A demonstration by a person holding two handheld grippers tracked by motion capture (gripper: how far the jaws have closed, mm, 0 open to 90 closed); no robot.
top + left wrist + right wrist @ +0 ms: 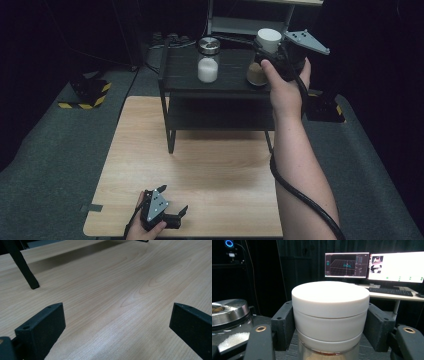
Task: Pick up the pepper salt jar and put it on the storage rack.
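Observation:
A glass jar with a white lid [268, 41] and brown contents stands on the top of a black shelf rack [180, 75] at the back of the table. My right gripper [270, 52] is shut on this jar; in the right gripper view both black jaws press the sides of the white lid [330, 307]. A second glass jar with a metal lid [208, 60] and white grains stands to its left on the same shelf, also at the left edge as the metal-lidded jar [229, 315]. My left gripper [172, 204] rests open near the table's front edge, nothing between its jaws.
The light wooden table [210, 175] spreads in front of the rack, whose black leg [23, 267] stands ahead of the left gripper. A lower rack shelf [220, 117] sits under the top one. Monitors and a keyboard [392, 291] stand on a desk behind.

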